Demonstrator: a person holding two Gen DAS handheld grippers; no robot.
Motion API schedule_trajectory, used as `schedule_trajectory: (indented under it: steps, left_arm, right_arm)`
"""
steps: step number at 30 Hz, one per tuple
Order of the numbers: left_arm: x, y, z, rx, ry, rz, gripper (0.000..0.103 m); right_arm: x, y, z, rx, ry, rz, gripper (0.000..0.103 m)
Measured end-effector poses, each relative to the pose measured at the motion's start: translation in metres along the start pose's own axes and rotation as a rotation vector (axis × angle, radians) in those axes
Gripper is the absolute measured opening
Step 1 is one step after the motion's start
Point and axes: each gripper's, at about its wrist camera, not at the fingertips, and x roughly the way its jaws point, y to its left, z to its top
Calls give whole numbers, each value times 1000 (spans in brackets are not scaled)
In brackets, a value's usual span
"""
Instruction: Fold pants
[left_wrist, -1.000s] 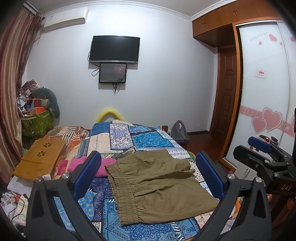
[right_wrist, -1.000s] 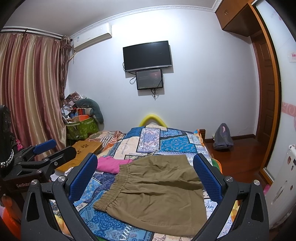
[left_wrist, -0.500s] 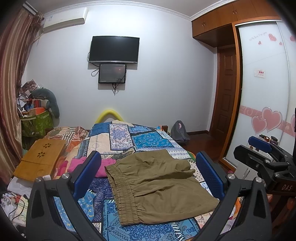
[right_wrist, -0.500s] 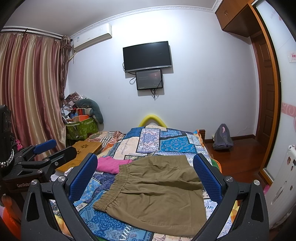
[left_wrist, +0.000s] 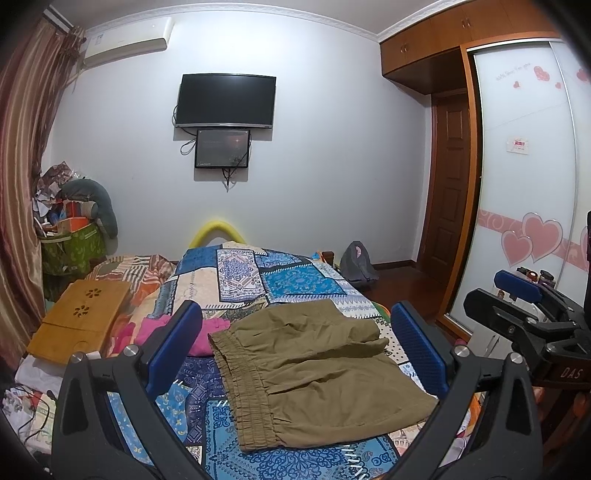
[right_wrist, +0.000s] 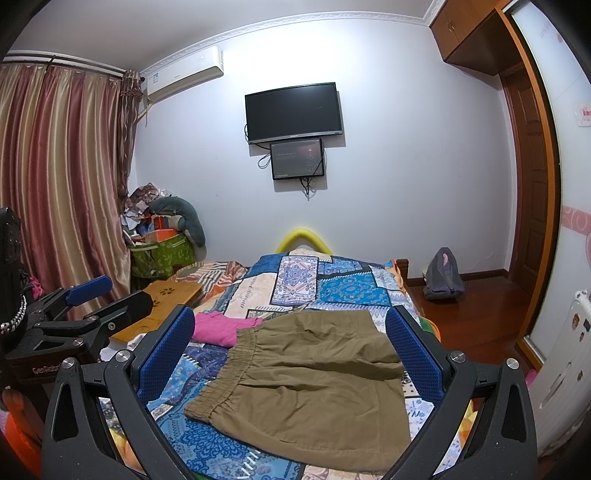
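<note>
Pants (left_wrist: 314, 373), olive brown, flat on the bed (left_wrist: 288, 284) near its front edge, stretchy waist toward the left edge. Pink cloth (left_wrist: 207, 332) just beside the waist. Left gripper (left_wrist: 295, 347) and right gripper (right_wrist: 290, 354) above the pants, jaws spread wide, holding nothing.

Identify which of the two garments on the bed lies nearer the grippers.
The olive-brown pants, spread flat directly before both open grippers; the pink garment lies farther back, beside their elastic waistband.
</note>
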Motion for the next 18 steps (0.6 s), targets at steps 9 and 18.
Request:
schedule_trajectory:
  steps: [9,18]
  left_arm:
    - [2,1,-1,-5,4,3,103]
    - [30,13,-3,12,15,37,103]
  right_arm:
    - [3,1,1,-10,8,-12,103]
    - [29,-16,-7,-24,43,-43,103]
